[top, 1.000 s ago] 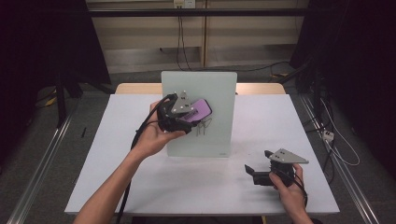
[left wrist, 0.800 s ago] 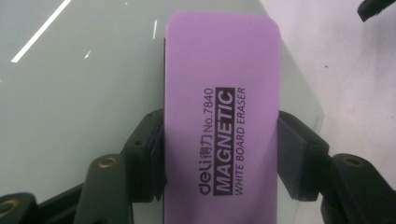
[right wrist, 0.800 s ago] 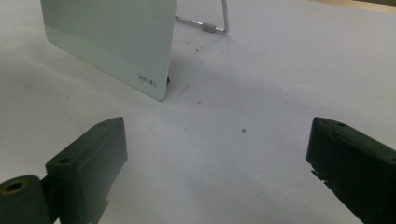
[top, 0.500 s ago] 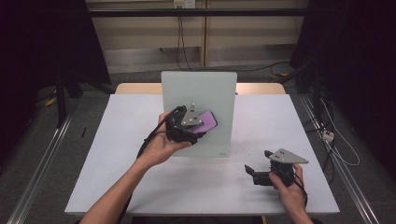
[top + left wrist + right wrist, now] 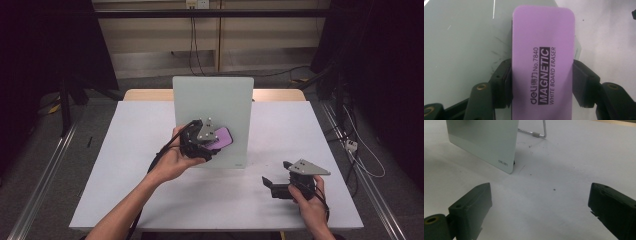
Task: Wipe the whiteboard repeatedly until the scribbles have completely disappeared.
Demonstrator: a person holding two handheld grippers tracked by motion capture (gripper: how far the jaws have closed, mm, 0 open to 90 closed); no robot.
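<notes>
Centre frame, the left gripper (image 5: 212, 145) clamps the purple rectangular magnetic eraser (image 5: 543, 60) against the pale upright glass whiteboard (image 5: 212, 100); faint marks remain, so wiping looks unfinished. Lower right, the right gripper (image 5: 276, 184) rests, jaws apart.

Flat purple rectangular plastic eraser (image 5: 543, 62): black print runs lengthwise on its face, sideways in the left gripper view. Reads "deli" plus two Chinese characters, then "No.7840". Next line "MAGNETIC" in purple letters on a black bar. Under it "WHITE BOARD ERASER" in small black capitals.

Pale grey-green glass board (image 5: 486, 142) standing upright on the surface: small white logo "deli" at its lower corner, near the rounded edge, read in the right gripper view. In the high view that corner mark is too small to read.
</notes>
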